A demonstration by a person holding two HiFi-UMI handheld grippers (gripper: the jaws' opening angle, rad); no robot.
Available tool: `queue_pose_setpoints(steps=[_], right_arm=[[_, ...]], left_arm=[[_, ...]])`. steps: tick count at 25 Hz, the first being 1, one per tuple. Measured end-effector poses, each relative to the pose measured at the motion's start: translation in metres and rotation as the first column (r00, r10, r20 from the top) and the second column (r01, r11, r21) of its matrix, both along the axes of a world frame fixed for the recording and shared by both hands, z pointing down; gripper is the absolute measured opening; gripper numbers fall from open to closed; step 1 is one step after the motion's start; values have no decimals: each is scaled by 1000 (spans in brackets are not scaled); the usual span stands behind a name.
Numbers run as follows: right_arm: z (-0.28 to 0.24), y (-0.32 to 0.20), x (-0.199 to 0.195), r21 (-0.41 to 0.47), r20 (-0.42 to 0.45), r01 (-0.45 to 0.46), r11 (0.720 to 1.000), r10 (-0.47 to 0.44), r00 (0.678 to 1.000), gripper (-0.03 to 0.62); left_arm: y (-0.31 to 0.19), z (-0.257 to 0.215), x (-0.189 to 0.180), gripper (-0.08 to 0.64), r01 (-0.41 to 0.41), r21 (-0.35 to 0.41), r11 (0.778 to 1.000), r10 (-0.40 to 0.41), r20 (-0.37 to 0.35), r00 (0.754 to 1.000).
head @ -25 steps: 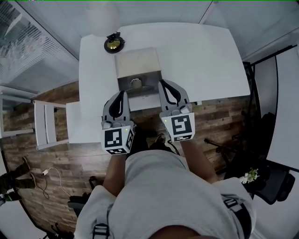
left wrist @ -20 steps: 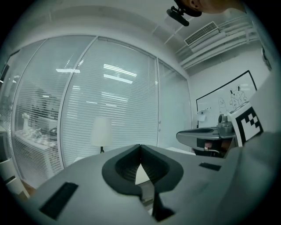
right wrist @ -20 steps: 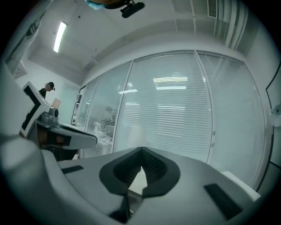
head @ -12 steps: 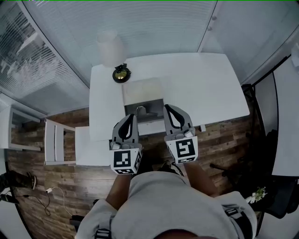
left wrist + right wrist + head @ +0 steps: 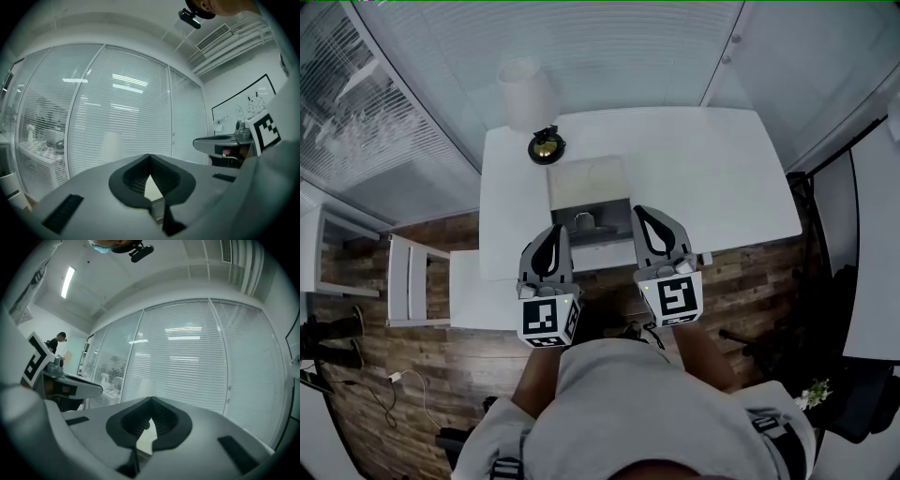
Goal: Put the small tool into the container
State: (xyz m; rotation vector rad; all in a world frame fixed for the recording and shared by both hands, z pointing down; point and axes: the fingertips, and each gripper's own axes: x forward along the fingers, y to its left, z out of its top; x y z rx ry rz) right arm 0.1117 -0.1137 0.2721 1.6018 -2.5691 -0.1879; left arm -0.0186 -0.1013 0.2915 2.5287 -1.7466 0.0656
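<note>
In the head view a shallow box (image 5: 587, 181) with a pale top and a grey front part stands near the white table's (image 5: 712, 169) front edge. A small pale object (image 5: 584, 221) lies on the grey part; it is too small to tell what it is. My left gripper (image 5: 562, 229) and right gripper (image 5: 638, 211) hover side by side at the table's front edge, one on each side of the box. Both are shut, with nothing held. The left gripper (image 5: 150, 156) and right gripper (image 5: 151, 400) views show jaws meeting at the tips, pointing at window blinds.
A round black and gold object (image 5: 546, 145) sits at the table's far left corner. A white cylinder (image 5: 528, 94) stands behind it. A white chair (image 5: 417, 281) stands left of the table on the wood floor. A whiteboard (image 5: 243, 103) hangs on the right wall.
The head view has swung so the table sits lower and further right in the picture. Both grippers have stayed shut, side by side at the table's front edge.
</note>
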Motion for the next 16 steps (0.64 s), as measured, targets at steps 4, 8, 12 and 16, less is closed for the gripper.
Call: queue_pose_setpoints(steps=[4,8,12,16], right_arm=[[-1,-1,6,33,-18,9,999,-8,1000,25],[2,1,12,30,-13,3,1000,-2,1000,25],[2,1,17,34,-20,2,999,-2,1000,25],[2,-1,20,39,-23,3,999,-2,1000,25]], left_arm=[[0,3,-1,21,8,-3,1000,-8,4,1000],[1,4,-2,21,20,-2,1000,-20,6,1000],[1,6,2,21,17,-4,1000,-17,12,1000],[-2,8,4,21,11,-5,1000,-10,18,1000]])
